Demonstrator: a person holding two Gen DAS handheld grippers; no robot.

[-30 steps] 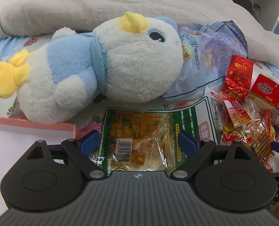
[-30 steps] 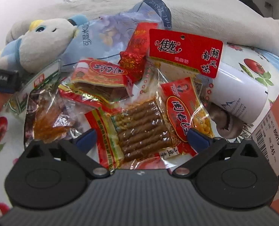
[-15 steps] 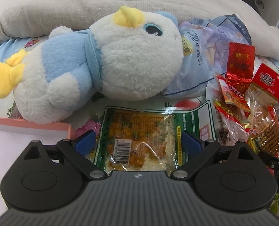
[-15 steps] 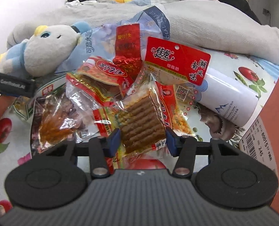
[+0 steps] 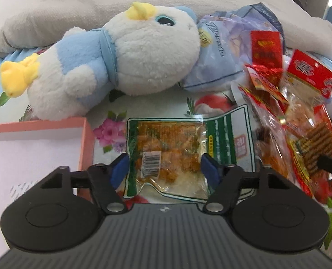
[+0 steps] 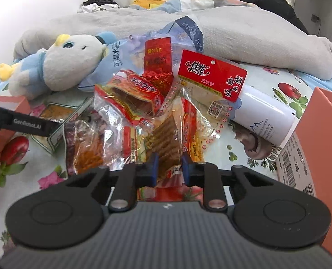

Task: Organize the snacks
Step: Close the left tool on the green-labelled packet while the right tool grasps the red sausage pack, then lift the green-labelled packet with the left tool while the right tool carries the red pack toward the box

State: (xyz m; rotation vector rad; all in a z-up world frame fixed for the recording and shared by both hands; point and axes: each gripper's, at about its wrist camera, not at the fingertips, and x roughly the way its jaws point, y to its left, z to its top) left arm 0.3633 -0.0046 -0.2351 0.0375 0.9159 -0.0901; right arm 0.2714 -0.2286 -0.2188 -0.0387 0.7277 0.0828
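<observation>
A pile of snack packets lies on the flowered bedsheet. My left gripper (image 5: 164, 171) is around a green-edged clear packet of orange snack (image 5: 166, 157), its blue pads at the packet's two sides; the packet is slightly crumpled between them. My right gripper (image 6: 169, 168) is shut on a red packet of brown sticks (image 6: 166, 148), which stands tilted up out of the pile. Beside it are a red-header packet (image 6: 210, 78), a red foil sachet (image 6: 158, 58) and a clear packet of dark strips (image 6: 87, 148).
A blue and white plush bird (image 5: 112, 62) lies behind the packets, with a pale blue tissue pack (image 5: 224, 51) next to it. A pink-edged white box (image 5: 31, 152) is at the left. A white cylinder (image 6: 264, 116) and an orange box (image 6: 318, 139) are at the right. A grey blanket (image 6: 233, 29) lies behind.
My right gripper closed on the brown stick packet and lifted it upright. My left gripper narrowed onto the green-edged packet and drew back, bringing the pink box into view.
</observation>
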